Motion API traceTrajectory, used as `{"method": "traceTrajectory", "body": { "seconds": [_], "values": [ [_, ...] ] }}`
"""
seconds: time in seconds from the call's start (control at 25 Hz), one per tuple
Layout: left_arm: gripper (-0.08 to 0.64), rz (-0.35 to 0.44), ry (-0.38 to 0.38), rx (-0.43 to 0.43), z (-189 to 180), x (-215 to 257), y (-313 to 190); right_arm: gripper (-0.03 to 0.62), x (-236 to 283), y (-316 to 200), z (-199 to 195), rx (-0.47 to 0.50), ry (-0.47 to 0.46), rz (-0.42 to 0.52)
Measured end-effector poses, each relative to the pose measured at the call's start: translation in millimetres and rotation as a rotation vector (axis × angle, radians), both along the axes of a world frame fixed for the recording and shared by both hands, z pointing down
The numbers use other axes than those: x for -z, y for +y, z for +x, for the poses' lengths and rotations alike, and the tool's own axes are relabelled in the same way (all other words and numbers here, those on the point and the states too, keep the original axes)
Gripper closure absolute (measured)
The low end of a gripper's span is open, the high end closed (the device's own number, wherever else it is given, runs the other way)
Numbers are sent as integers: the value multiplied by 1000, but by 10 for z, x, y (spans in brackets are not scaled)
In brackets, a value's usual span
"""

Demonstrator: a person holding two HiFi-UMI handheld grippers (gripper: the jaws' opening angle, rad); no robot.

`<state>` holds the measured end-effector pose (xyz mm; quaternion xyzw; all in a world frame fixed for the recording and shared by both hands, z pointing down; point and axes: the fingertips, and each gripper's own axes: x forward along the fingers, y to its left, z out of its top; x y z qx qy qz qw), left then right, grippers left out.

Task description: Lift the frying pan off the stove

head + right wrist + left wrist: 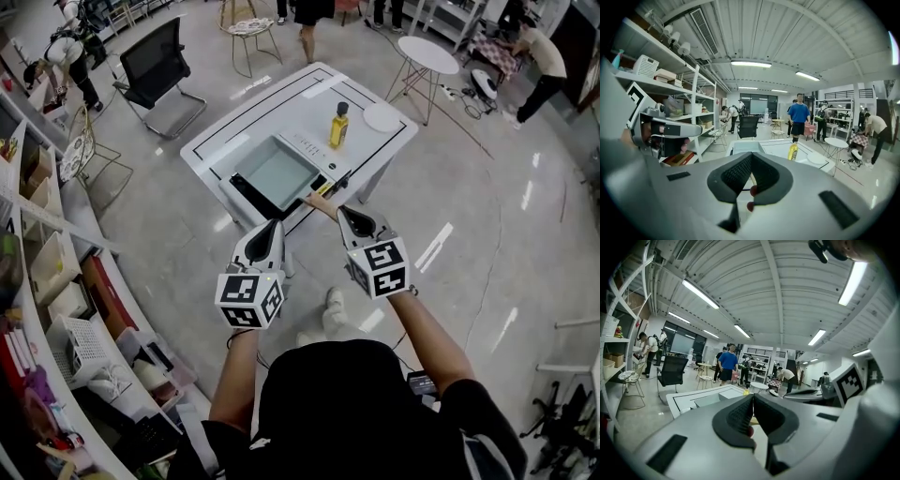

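No frying pan can be made out in any view. A flat grey-green stove unit (277, 174) sits at the near edge of a white table (234, 127), with a small tan handle-like piece (321, 201) at its near right corner. My left gripper (273, 228) hangs shut just short of the table's near edge, nothing between its jaws. My right gripper (344, 211) is also shut and empty, its tip close to the tan piece. In the gripper views both pairs of jaws meet: left gripper (753, 404), right gripper (751, 165). A yellow bottle (338, 125) stands behind the stove.
A white plate (382, 116) lies on the table's far right corner. A black office chair (159, 66) stands far left, a round white side table (427, 54) far right. Shelving (56, 300) with boxes and baskets lines the left. Several people stand in the background.
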<state>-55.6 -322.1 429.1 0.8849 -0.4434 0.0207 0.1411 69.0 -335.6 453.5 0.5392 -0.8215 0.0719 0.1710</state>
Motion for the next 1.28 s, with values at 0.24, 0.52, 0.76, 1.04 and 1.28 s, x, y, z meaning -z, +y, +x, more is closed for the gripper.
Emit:
{"method": "traceTrajectory", "body": {
  "seconds": [0.24, 0.52, 0.76, 1.04, 1.28],
  "values": [
    [549, -18, -7, 13, 134, -92, -231, 591, -137, -263, 111, 35, 22, -67],
    [549, -56, -13, 39, 170, -258, -446, 591, -460, -506, 91, 103, 79, -205],
    [549, -89, -14, 72, 136, -390, -607, 586, -727, -630, -26, 189, 139, -305],
    [549, -116, -17, 101, 116, -516, -747, 435, -1031, -670, -134, 279, 193, -432],
    [548, -134, -22, 117, 104, -572, -786, 337, -1264, -647, -194, 331, 234, -528]
  ]
}}
